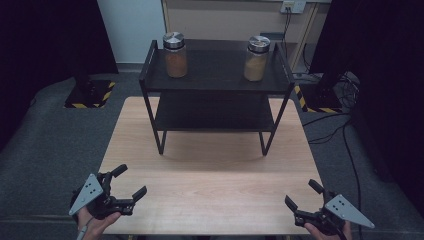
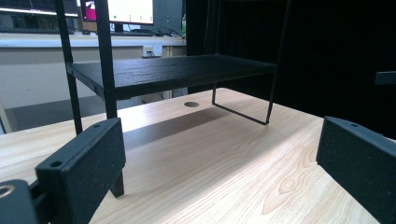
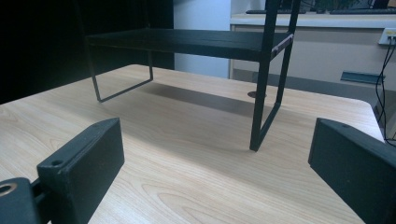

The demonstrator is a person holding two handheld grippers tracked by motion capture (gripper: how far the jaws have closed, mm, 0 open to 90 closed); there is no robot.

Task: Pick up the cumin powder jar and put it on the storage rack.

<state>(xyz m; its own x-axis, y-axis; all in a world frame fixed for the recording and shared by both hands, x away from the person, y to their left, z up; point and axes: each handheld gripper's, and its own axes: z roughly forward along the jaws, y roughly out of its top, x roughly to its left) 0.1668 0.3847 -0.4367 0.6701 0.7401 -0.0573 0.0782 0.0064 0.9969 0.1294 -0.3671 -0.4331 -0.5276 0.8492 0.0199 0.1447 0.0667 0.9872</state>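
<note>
Wooden table [image 1: 210, 185] sits right under me, then the black two-tier shelf [image 1: 215, 85] with both spice jars on top: orange jar [image 1: 175, 55] at its left, tan jar [image 1: 256, 58] at its right. My risk: reaching high, I could clip a shelf rail and topple a jar. My left gripper [image 1: 131, 182] and right gripper [image 1: 301, 194] gape wide, holding and touching nothing.

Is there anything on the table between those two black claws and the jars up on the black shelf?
Nothing visible. Bare wooden table lies between both open grippers, left and right, and the black metal shelf.
</note>
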